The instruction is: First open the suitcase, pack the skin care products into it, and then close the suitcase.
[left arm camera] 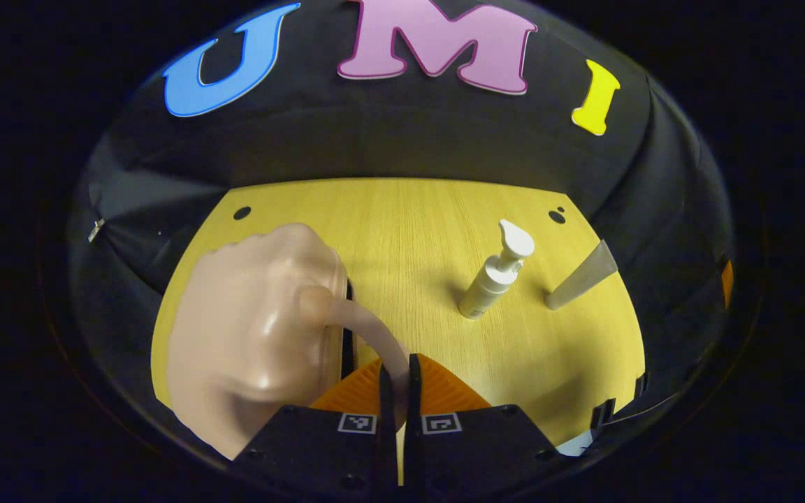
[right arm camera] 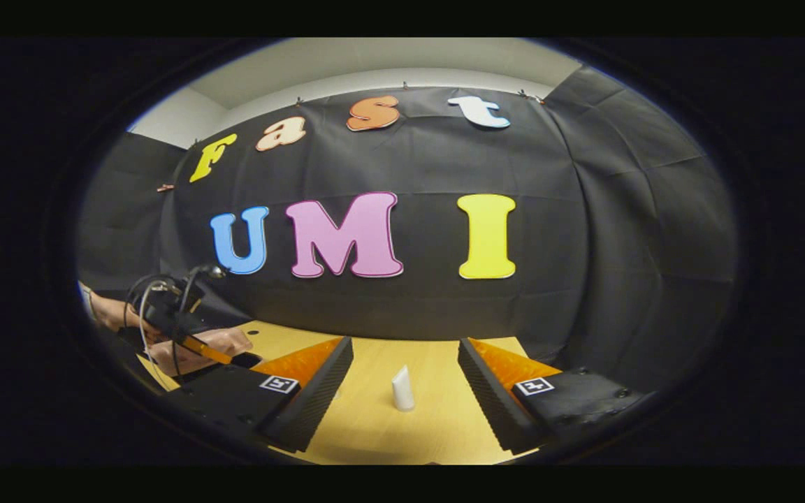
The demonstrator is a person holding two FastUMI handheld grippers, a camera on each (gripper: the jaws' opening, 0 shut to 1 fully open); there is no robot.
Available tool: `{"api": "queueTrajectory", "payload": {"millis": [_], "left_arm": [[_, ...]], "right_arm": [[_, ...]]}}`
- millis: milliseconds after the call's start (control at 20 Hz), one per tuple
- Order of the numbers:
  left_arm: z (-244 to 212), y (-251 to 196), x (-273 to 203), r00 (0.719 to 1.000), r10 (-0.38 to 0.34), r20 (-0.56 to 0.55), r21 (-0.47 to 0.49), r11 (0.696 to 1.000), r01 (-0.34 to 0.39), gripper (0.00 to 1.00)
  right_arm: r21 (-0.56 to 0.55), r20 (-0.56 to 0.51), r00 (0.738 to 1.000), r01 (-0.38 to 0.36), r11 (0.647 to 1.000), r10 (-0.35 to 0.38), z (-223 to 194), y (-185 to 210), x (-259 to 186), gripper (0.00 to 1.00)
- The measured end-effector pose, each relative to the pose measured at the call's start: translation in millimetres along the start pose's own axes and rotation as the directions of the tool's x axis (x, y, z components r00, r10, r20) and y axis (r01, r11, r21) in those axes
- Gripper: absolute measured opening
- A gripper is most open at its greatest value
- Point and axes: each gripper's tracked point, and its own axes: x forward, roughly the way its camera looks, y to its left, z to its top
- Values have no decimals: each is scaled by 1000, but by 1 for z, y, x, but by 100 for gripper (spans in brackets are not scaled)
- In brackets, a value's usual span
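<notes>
A peach-pink suitcase point(left arm camera: 249, 335) lies on the left of the yellow wooden table point(left arm camera: 409, 223). A pink strap point(left arm camera: 367, 328) runs from its right edge into my left gripper point(left arm camera: 397, 367), which is shut on that strap. A dark seam shows along the same edge of the case. A white pump bottle point(left arm camera: 497, 276) and a pale tube point(left arm camera: 581, 276) stand upright to the right. In the right gripper view, my right gripper point(right arm camera: 404, 344) hangs open above the table, and a white tube point(right arm camera: 402, 389) stands farther off between its fingers. The suitcase point(right arm camera: 217, 341) shows at the far left there.
A hand holding the left gripper point(right arm camera: 172, 318), with its cables, is at the left of the right gripper view. Two small dark holes point(left arm camera: 242, 212) mark the table's far corners. Bare tabletop point(right arm camera: 374, 426) lies around the tube and between the suitcase and the bottle.
</notes>
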Motion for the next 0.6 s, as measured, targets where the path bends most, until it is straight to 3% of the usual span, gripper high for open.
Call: {"api": "queueTrajectory", "payload": {"millis": [300,600], "left_arm": [[55,90,-80,991,-13,131,-114,993,28,12],[72,222,-122,965,111,238,-143,987,-78,9]], "right_arm": [[-23,68,998,-7,1000,8,34,45,16,98],[-87,83,995,-42,995,49,45,107,35,98]]}}
